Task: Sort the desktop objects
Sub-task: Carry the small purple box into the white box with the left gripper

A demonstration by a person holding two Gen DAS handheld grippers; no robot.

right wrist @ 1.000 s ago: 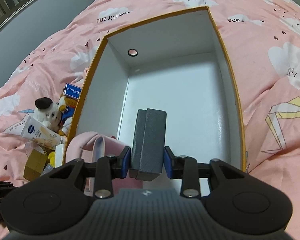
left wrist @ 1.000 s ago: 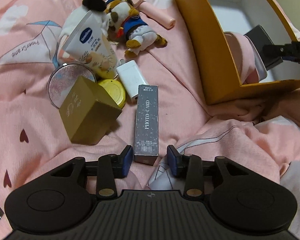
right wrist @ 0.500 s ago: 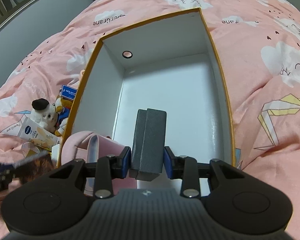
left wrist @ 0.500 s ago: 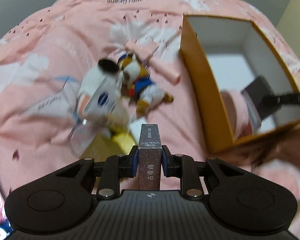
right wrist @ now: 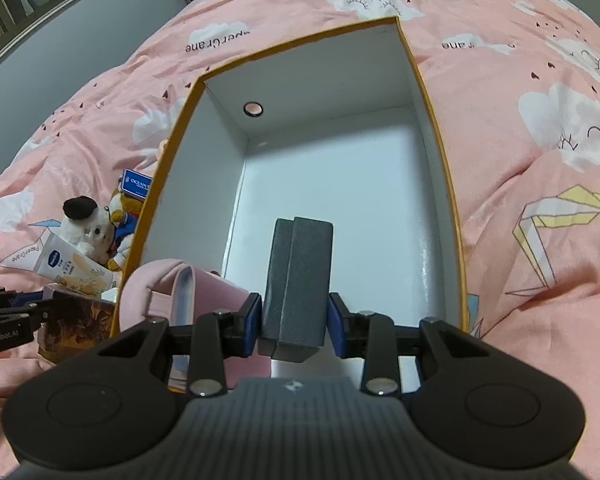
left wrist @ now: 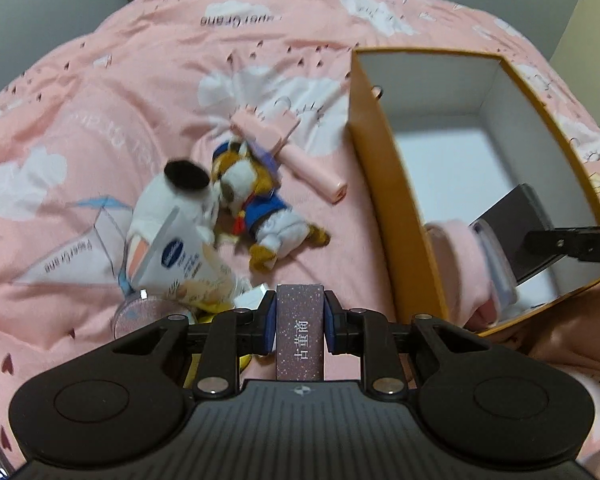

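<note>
My left gripper (left wrist: 299, 328) is shut on a grey glittery photo-card box (left wrist: 300, 320) and holds it raised above the bed, left of the orange storage box (left wrist: 384, 184). My right gripper (right wrist: 296, 320) is shut on a dark grey case (right wrist: 300, 280) and holds it over the near end of the storage box (right wrist: 172, 152), whose inside is white. The case and the right gripper's finger (left wrist: 572, 240) also show in the left wrist view. A pink item (right wrist: 160, 292) lies in the box's near left corner.
On the pink duvet (left wrist: 140, 100) left of the box lie two plush toys (left wrist: 260, 204), a cream tube (left wrist: 184, 264), a pink stick-shaped object (left wrist: 300, 156), a round glittery mirror (left wrist: 140, 312) and a white charger (left wrist: 252, 298). A blue card (right wrist: 138, 184) lies by the plush.
My left gripper closed on the photo-card box, lifted it off the duvet and tilted up. My right gripper kept holding the grey case over the box with little movement.
</note>
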